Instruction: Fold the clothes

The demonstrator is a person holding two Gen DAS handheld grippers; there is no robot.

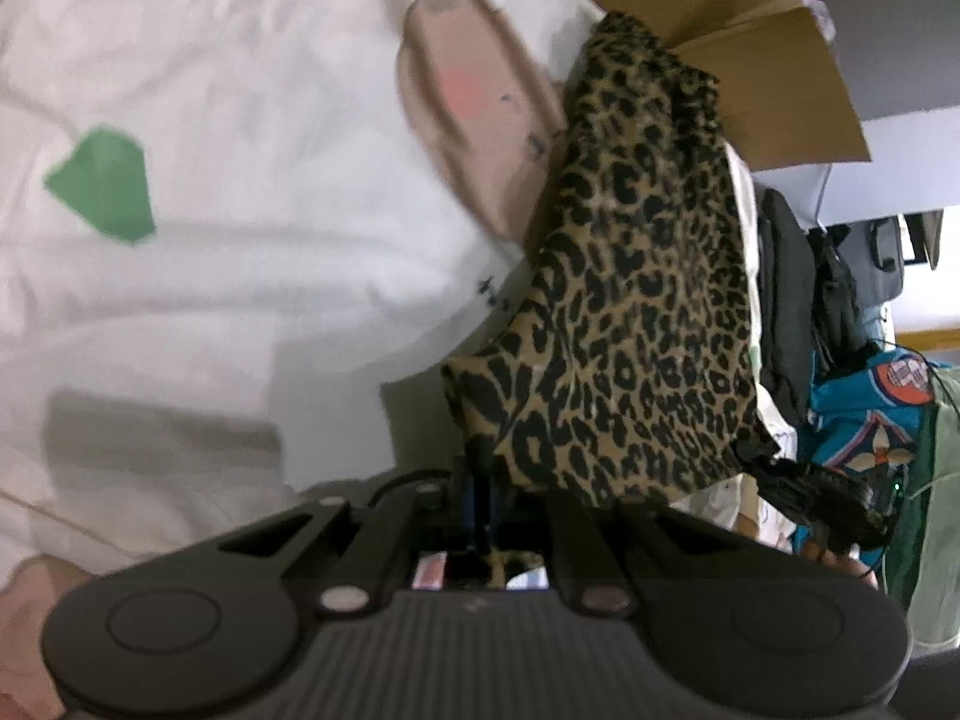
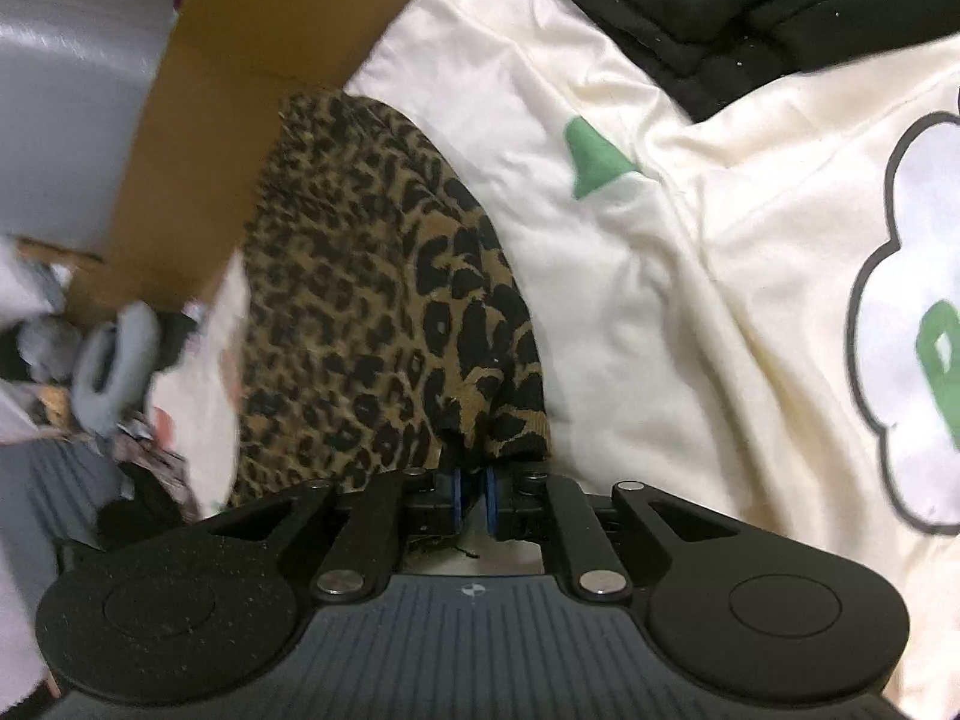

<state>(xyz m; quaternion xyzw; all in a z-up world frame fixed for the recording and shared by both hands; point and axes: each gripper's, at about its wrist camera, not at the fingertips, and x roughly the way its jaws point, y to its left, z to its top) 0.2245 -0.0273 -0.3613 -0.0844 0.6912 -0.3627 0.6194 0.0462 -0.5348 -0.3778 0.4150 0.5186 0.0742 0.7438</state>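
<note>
Here, both the left gripper (image 1: 480, 480) and right gripper (image 2: 473, 480) are pinching the tan-and-black leopard-print fabric garment (image 1: 630, 300) closed-fingered above the cream printed sweatshirt (image 2: 690, 300), needing even tension to fold squarely.

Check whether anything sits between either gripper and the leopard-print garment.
Nothing does. The left gripper and right gripper are each already shut on an edge of the leopard-print garment, which hangs over the cream sheet.

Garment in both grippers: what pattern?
Leopard print, black spots on tan. The garment shows best in the right wrist view.
</note>
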